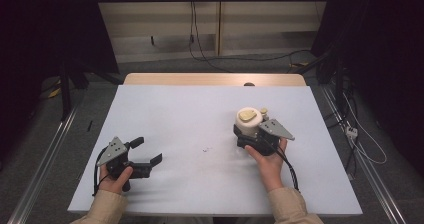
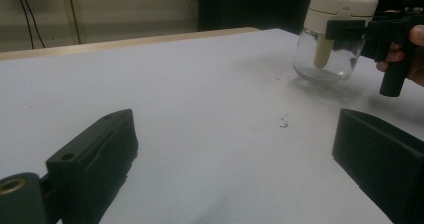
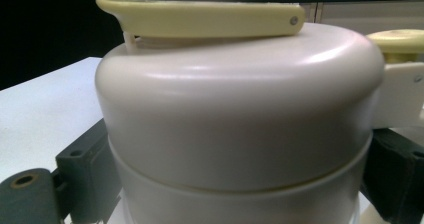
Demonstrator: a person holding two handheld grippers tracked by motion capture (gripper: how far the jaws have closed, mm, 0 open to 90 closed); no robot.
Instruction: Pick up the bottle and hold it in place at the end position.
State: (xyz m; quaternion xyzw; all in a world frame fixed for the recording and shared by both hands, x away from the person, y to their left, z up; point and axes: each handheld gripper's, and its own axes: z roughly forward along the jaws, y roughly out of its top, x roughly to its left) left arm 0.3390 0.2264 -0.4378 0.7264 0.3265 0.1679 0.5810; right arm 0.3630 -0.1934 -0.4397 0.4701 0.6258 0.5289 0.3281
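- Jar (image 1: 248, 123) first: it stands upright on the white table (image 1: 200, 109), right of the middle, straight ahead of your right hand (image 1: 270, 164).
- Your right gripper (image 1: 248, 134) has its jaws on either side of the jar, just under the cream lid (image 3: 240, 119); in the right gripper view the dark jaws sit close against both flanks, so it looks clamped on the jar, which rests on the table.
- Gripping there, at the lid's lower edge rather than on the clear glass body (image 2: 327, 59), probably gives the jaws a firmer hold than the rounded glass below.
- On top, the pale yellow flip lever (image 3: 200, 19) lies flat along the lid, so the jar looks closed; a small yellow knob (image 3: 400, 41) stands beside it, and a pale spoon handle (image 2: 322, 54) hangs inside the glass.
- Your left gripper (image 1: 149, 151) rests low near the table's front left, well apart from the jar, spread wide with nothing between its jaws.
- It points across toward the jar, so it seems ready to come in for the lever or lid while the right one steadies the jar.
- A small dark speck (image 1: 206, 148) lies on the table between the two grippers.
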